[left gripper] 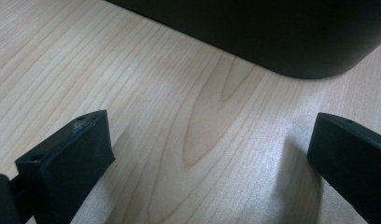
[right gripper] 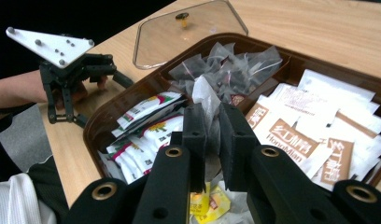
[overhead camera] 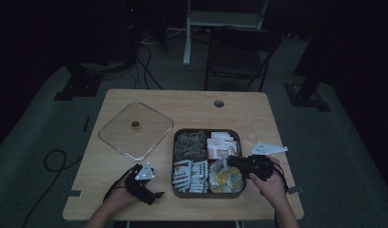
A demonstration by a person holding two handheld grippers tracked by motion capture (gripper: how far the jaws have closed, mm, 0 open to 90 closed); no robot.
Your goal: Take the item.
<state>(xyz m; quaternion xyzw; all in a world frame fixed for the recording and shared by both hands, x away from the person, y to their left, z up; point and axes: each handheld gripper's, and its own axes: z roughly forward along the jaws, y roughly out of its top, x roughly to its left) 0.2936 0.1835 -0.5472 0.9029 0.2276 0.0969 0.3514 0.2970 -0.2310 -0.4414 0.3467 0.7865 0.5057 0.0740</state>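
Translucent white sachet (right gripper: 205, 100) sits pinched between my right gripper (right gripper: 212, 140)'s narrowed jaws, centre frame, above the dark brown compartmented tray (right gripper: 319, 65). My left gripper (left gripper: 212, 154) rests wide-jawed and empty on the pale wooden table (left gripper: 132, 70). I judge pickup done; next, lift clear without snagging neighbouring packets.

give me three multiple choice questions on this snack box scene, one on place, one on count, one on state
1. Where is the clear lid?
A. on the table left of the box
B. on the box
C. on the chair

2. How many compartments has the box?
A. two
B. four
C. six

3. What are the right tongs doing?
A. standing wide open
B. shut on a pale sachet
C. gripping the lid

Answers: 1 A, the lid lies flat on the wood; 2 B, two rows of two; 3 B, the sachet sticks up between the pads.
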